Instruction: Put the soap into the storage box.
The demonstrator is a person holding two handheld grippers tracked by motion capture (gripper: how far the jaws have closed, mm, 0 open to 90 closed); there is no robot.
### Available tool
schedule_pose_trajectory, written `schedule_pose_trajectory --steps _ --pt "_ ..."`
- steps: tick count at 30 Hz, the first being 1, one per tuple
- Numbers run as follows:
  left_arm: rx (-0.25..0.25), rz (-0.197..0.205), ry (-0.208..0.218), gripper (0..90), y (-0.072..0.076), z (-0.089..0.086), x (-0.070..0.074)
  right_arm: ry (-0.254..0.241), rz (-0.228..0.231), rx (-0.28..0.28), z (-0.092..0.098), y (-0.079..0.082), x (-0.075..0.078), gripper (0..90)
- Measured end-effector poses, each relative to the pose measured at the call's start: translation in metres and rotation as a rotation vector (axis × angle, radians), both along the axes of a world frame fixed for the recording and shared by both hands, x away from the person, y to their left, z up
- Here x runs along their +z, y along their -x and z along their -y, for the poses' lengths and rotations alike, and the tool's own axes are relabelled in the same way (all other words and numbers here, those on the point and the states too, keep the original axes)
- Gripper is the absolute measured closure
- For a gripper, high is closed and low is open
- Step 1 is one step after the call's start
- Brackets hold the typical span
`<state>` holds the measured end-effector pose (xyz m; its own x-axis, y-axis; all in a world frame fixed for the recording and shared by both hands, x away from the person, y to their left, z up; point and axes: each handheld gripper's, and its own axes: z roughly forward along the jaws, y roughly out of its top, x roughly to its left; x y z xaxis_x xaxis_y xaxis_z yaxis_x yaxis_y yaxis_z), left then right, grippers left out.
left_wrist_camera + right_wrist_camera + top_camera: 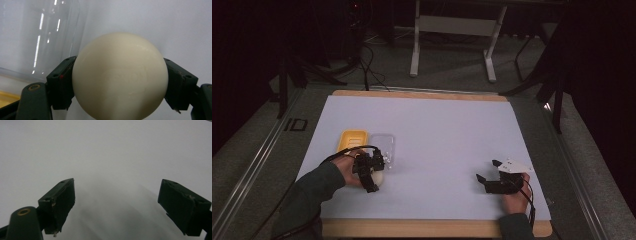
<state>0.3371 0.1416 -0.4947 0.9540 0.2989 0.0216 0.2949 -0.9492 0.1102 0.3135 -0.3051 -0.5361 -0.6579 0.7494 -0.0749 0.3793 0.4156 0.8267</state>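
I have the cream ball (pixel 120 75) pinched in my left tongs (pixel 371 176), near the yellow tray (pixel 348 139) and clear lid (pixel 384 145). My right tongs (pixel 123 206) wait spread and empty over the worktop (pixel 437 130). The pickup looks done; placing it remains.

This looks like a lab or recording studio rather than a home. A wooden table (pixel 432 229) covered by a plain white sheet (pixel 437 135) stands on grey carpet, hemmed in by dark curtains, with cables (pixel 368 65) trailing across the floor beyond its far edge. Past that edge stand the pale metal legs of a stand (pixel 414 50) and dark tripod legs (pixel 557 100) near the far right corner.
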Motion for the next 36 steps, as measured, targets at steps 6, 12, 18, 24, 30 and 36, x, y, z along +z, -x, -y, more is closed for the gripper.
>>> schedule_pose_trajectory --steps 6,12,18,24,30,36 --pt "0.004 0.006 0.002 22.9 -0.001 -0.001 0.004 0.000 -0.001 0.001 0.000 0.000 0.000 13.9" --pt "0.002 0.010 0.004 23.0 -0.002 -0.002 0.009 -0.001 -0.001 0.001 0.000 0.000 0.000 13.9" --pt "0.010 0.015 0.005 22.9 -0.003 -0.005 0.013 -0.001 0.000 0.000 0.000 0.000 0.000 13.9" --pt "0.012 0.020 0.013 22.9 -0.004 -0.007 0.017 0.000 0.001 0.000 0.000 0.000 0.000 13.9" --pt "0.016 0.023 0.019 22.9 -0.006 -0.010 0.021 0.001 0.001 0.000 0.000 0.000 0.000 14.0" --pt "0.021 0.029 0.019 23.0 -0.007 -0.012 0.025 0.001 0.001 0.000 0.000 0.000 0.000 13.9"
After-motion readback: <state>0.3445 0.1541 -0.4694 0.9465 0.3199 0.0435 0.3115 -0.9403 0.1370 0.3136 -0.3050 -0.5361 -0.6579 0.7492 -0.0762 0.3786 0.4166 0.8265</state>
